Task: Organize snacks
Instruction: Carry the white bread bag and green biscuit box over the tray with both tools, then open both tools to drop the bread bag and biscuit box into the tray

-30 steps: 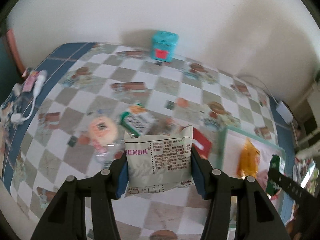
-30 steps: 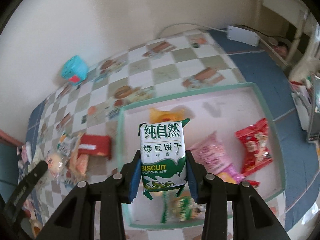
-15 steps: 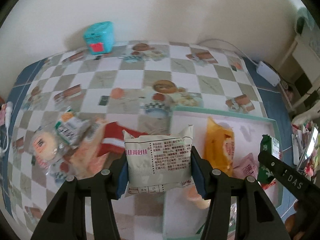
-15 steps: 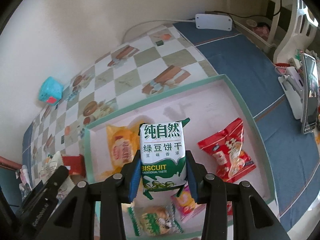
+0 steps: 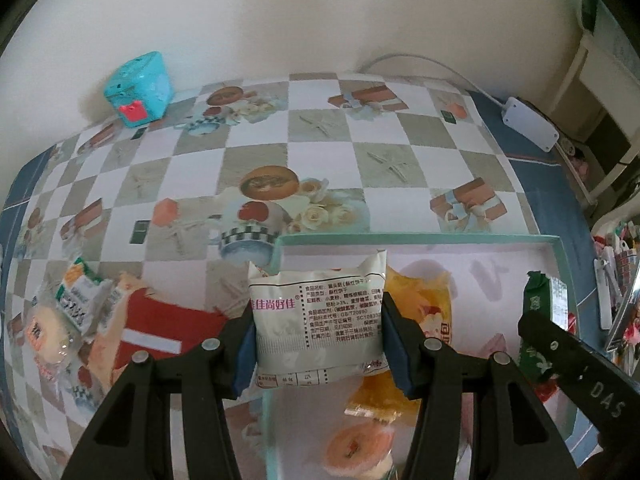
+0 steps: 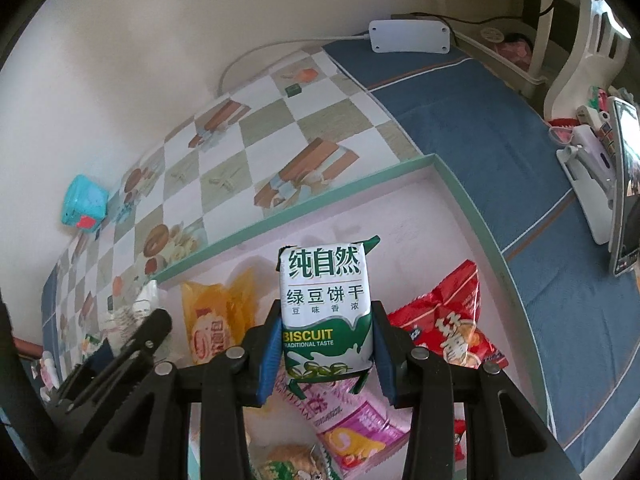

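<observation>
Snacks were partly sorted at this pt. Tray (image 6: 472, 200), teal-rimmed w/ a pale pink floor, already held several packs: an orange packet (image 6: 212, 320), a red packet (image 6: 452, 320), a pink packet (image 6: 352, 424) and a greenish one at the bottom edge, too cut off to read. Left wrist view also showed a round pastry (image 5: 356, 444) in clear wrap on the tray floor.

Left gripper (image 5: 320, 344) was clamped on a white packet (image 5: 320, 328), back label facing the cam, pads pressing both side edges. It hung over the tray's near-left corner, partly over the rim, not resting on anything I could see. Right gripper (image 6: 326, 356) was clamped on a green-and-white biscuit pack (image 6: 326, 312), upright, held above the tray's middle, over the pink packet. Whether its bottom edge touched the packs below, couldn't tell.

Left to do, by my read: both held packs needed setting down in the tray, approx. two more drops. After that, a small pile remained on the checkered tablecloth (image 5: 320, 152) beside the tray's left side: a red pack (image 5: 160, 332), a green-and-white pack (image 5: 80, 296), a round pastry in wrap (image 5: 44, 336), and some peach-coloured wrappers betw. them, too blurred to count. So roughly half done, maybe a bit more.

Teal box (image 5: 138, 88) by the wall stood well apart, prob. not part of the job.
</observation>
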`<state>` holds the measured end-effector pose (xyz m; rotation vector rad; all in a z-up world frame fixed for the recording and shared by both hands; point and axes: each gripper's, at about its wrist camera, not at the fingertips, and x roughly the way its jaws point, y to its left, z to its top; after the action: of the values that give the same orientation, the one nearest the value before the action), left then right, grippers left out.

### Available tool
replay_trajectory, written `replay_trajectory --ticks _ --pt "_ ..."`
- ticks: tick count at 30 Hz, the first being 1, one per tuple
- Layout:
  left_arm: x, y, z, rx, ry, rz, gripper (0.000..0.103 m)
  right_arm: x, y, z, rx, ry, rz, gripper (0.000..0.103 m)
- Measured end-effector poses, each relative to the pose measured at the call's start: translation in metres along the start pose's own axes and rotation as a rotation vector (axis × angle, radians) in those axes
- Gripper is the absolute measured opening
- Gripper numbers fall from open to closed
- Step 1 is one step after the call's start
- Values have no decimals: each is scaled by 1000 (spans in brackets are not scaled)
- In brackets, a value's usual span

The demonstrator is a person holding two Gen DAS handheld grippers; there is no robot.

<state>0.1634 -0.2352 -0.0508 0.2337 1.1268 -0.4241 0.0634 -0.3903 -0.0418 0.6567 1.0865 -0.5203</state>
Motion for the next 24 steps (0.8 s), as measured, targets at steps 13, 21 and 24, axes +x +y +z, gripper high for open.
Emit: replay_trajectory --ticks 13,21,24 --pt "6 -19 -2 34 12 -39 63 -1 -12 4 22 -9 -19 44" --pt "-11 -6 0 -12 -1 -35 70 -10 -13 5 29 -26 -20 62" --pt "-21 0 0 -34 -13 -26 89 -13 -10 4 12 -33 -38 64"
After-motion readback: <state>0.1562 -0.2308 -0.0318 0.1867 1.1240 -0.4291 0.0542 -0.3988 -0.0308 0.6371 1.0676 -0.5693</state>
